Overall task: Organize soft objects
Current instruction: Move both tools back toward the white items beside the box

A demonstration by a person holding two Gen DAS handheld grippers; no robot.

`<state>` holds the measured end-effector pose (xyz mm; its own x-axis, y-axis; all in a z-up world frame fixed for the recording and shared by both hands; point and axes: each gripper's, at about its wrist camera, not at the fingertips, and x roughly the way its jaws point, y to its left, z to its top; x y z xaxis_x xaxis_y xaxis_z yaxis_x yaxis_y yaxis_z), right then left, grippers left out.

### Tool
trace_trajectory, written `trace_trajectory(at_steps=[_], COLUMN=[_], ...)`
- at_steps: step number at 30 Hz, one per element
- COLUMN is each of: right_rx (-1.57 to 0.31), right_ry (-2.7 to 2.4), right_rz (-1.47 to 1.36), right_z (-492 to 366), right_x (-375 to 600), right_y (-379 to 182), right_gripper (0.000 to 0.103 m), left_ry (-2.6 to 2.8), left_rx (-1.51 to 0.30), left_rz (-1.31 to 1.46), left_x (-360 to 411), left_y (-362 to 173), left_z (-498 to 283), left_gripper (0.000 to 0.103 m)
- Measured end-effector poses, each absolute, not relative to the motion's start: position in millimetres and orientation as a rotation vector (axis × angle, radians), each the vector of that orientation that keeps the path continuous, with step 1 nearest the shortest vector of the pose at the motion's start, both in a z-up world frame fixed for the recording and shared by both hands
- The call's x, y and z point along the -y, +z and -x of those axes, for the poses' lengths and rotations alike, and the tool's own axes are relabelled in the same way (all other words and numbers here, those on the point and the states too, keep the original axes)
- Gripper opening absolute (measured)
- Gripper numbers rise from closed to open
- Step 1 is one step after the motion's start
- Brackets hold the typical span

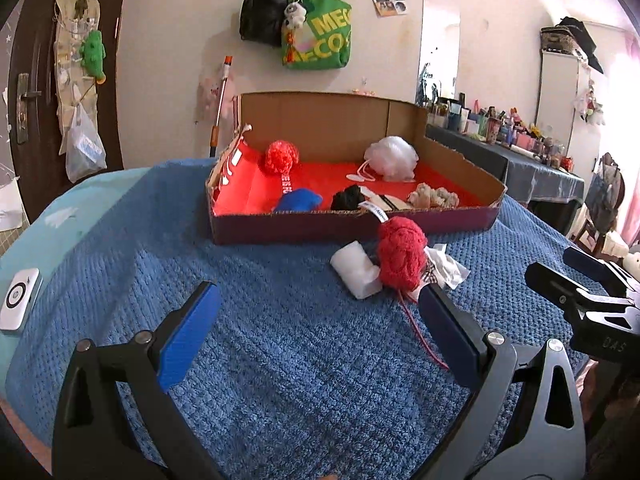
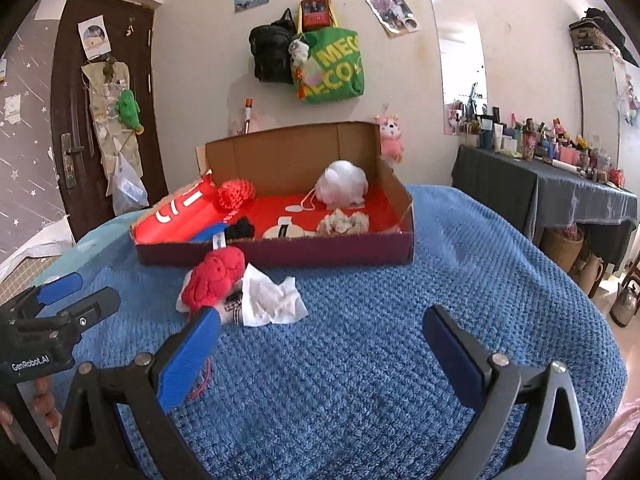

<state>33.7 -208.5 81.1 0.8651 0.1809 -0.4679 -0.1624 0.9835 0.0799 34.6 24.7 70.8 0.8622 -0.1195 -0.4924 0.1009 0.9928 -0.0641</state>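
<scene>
Above blue blanket (image 1: 280,340), both hand-held grippers gape.

A table covered with a blue textured blanket (image 1: 280,360) carries everything. A shallow cardboard box (image 1: 352,222) with a red lining sits on the blanket toward the far side. Just in front of the box, on the blanket, lies a cluster of loose things: a red knitted item (image 1: 401,254), a white foam block (image 1: 358,274) touching it on the left, and crumpled white paper (image 2: 274,296) on its right. A red yarn strand (image 1: 420,332) trails from the cluster toward the near edge. Far left of the box, a small white device (image 1: 18,302) lies on a light blue cloth (image 1: 48,236).
</scene>
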Motion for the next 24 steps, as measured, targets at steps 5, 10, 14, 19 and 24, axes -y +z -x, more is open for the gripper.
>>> trace_trajectory(at_steps=[5,10,14,19,24], right_rx=[-0.51,-0.542,-0.579,-0.653,-0.718], right_ry=[0.191,0.214,0.232,0.261,0.265], right_rz=[-0.032,-0.02,-0.024,-0.042,-0.042], right_z=[-37,-47,-62,-85,-104], right_x=[206,203,202,201,200], right_y=[80,84,87,83,76], right_gripper=[0.103,0.103,0.103,0.103,0.103], left_ry=[-0.115,-0.126,-0.133,-0.171,-0.177], left_rx=[-0.541,-0.583,-0.628,-0.719,-0.79], left_rz=[0.045,0.049,0.055,0.062,0.088], left_x=[-26,-29,-32,-32,-36], left_y=[71,78,78,70,62], left_z=[-40,-55,-72,-96,-121], left_gripper=[0.101,0.101,0.101,0.101,0.101])
